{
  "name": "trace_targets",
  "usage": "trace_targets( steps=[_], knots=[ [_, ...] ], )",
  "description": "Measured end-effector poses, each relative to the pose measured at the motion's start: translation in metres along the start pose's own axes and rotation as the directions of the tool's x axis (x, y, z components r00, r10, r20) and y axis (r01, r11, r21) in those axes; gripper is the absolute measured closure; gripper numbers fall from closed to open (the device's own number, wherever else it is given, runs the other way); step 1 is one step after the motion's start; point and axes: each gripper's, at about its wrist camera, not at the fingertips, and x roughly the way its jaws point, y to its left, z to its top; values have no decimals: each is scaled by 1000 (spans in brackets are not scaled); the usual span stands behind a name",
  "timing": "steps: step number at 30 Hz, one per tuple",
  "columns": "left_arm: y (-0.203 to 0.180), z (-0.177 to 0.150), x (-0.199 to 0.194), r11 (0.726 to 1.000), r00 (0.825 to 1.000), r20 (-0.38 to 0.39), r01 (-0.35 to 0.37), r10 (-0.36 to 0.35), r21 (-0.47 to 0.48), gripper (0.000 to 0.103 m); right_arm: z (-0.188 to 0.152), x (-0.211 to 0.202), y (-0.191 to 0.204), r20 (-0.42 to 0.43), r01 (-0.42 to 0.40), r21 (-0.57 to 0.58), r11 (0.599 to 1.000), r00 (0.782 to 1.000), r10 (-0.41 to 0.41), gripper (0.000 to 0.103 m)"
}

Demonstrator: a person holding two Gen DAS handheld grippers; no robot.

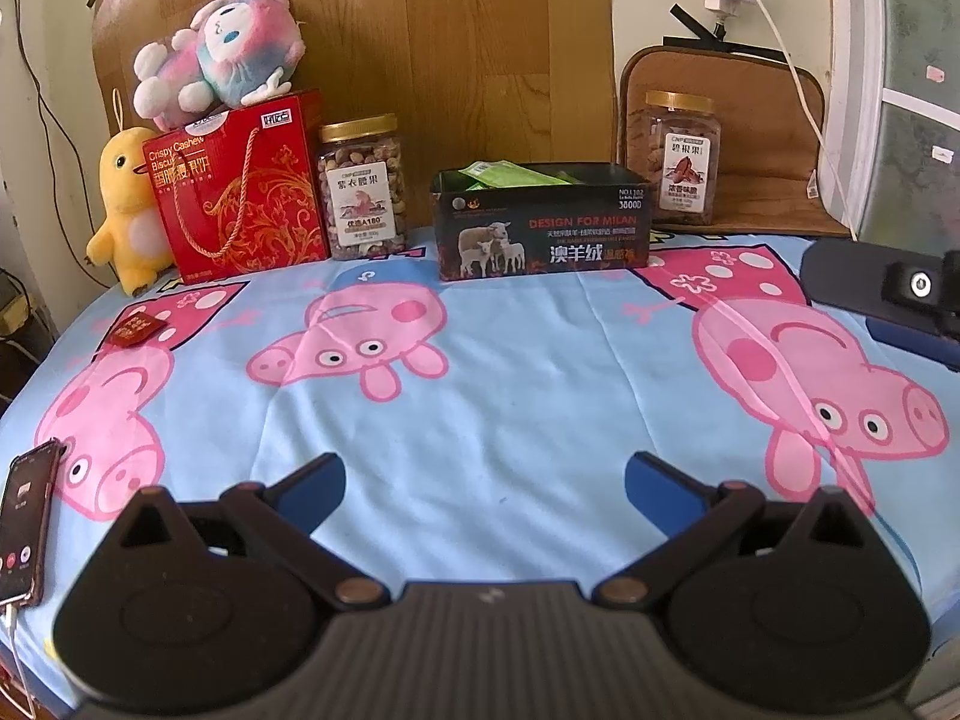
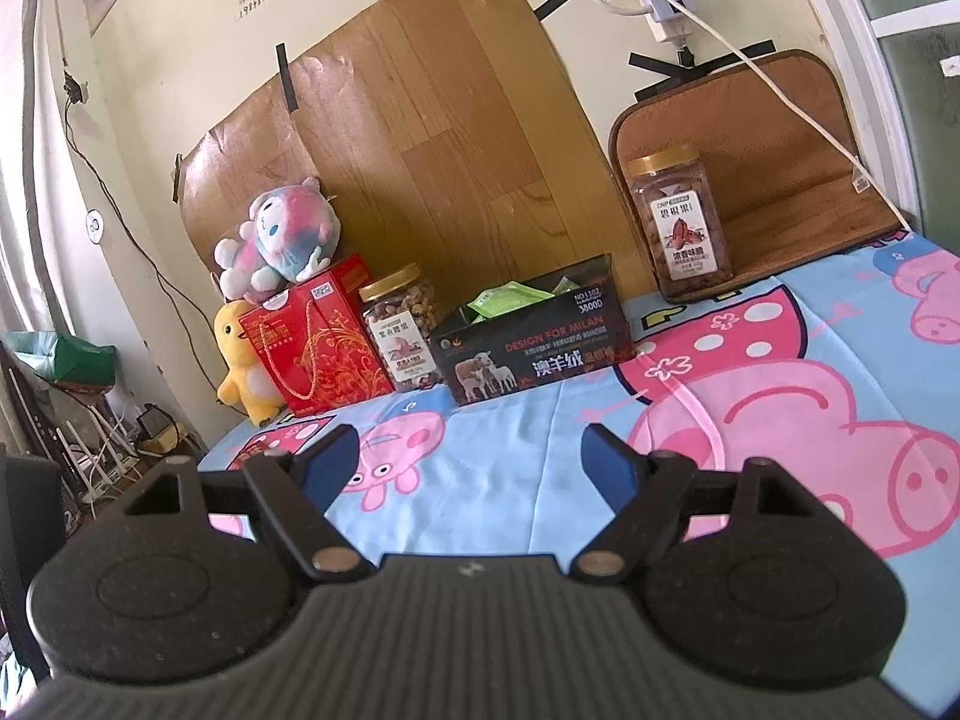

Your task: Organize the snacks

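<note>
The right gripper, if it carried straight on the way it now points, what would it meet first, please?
Probably the dark open box with green snack packets. The right gripper, jaws open and empty, has only bare cartoon-pig cloth before it, though depth is hard to judge.

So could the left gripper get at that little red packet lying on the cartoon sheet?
Probably yes. The small red packet lies alone on the sheet, ahead and left of the left gripper, whose jaws stand open and empty. Only bare cloth lies between; the phone sits off to the side.
</note>
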Motion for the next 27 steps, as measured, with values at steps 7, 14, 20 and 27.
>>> trace_targets(
  steps=[7, 14, 20, 27],
  knots=[
    [0, 0, 1, 1000, 1000, -4, 4, -4, -2, 0, -1, 0, 0, 4, 2, -5, 1000, 1000, -2, 20],
    [-1, -1, 2, 1000, 1000, -9, 12, -12, 0, 0, -2, -1, 0, -4, -1, -1, 1000, 1000, 1, 20],
    [1, -1, 2, 1000, 1000, -11, 16, -16, -9, 0, -2, 0, 0, -12, -4, 2, 1000, 1000, 4, 20],
    [0, -1, 2, 1000, 1000, -14, 17, -17, -9, 0, -2, 1, -1, -16, -5, 3, 1000, 1000, 5, 20]
  ],
)
